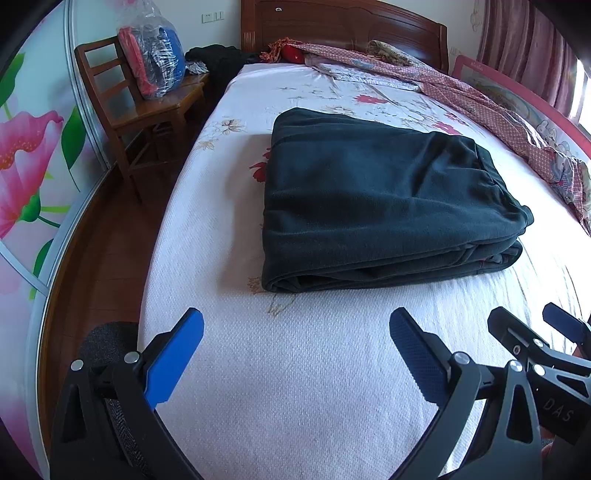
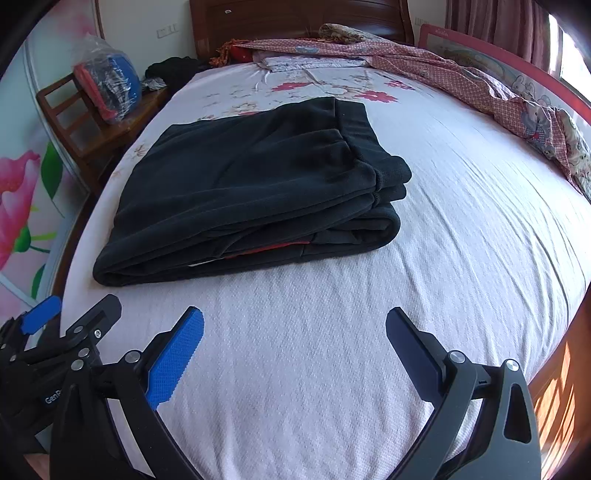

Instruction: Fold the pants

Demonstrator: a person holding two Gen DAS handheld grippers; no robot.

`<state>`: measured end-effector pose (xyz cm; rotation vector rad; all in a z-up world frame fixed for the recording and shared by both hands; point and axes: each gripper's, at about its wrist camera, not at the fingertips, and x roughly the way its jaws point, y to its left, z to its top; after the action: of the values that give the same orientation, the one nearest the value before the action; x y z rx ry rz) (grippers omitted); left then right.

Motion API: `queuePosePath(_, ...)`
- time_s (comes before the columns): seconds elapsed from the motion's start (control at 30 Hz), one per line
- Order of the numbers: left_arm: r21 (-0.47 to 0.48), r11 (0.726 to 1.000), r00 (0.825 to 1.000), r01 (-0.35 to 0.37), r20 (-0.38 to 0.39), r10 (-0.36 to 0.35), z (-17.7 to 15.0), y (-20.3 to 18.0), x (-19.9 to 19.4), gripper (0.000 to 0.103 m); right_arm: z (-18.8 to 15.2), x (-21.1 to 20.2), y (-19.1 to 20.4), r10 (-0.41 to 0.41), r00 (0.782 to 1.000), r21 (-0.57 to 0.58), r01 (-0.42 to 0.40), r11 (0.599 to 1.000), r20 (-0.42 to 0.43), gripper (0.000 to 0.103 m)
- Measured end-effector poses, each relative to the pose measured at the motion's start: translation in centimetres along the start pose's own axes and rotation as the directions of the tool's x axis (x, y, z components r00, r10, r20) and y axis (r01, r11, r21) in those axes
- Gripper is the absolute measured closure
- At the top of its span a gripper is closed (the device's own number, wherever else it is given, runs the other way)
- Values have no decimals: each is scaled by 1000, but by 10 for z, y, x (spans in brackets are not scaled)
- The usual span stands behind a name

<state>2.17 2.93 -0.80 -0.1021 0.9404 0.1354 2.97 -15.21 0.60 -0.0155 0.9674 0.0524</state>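
Observation:
Dark pants (image 1: 380,199) lie folded in a thick rectangular stack on the white floral bed sheet (image 1: 295,369); they also show in the right wrist view (image 2: 251,188), with a red label peeking from the near folded edge. My left gripper (image 1: 295,321) is open and empty, hovering over bare sheet a short way in front of the pants. My right gripper (image 2: 293,321) is open and empty, beside the left one and also short of the pants. The right gripper shows at the lower right of the left wrist view (image 1: 524,321), and the left gripper at the lower left of the right wrist view (image 2: 74,310).
A pink patterned quilt (image 1: 480,96) is bunched along the bed's far and right side. A wooden headboard (image 1: 343,29) stands at the back. A wooden chair (image 1: 140,107) with a plastic bag of clothes (image 1: 159,55) stands left of the bed, next to a floral wardrobe door (image 1: 26,158).

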Motion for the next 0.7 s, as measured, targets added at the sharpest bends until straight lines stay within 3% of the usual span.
queuePosePath(0.23,8,999,999,-31,11,31,1,2,-3,2,2,1,-6,-24,1000,20,24,1000,0,5)
queuePosePath(0.7,1,1000,1000,-27,-2,27,2,6,-4,2,0,4,-9,-20,1000,37,21,999,-11,5)
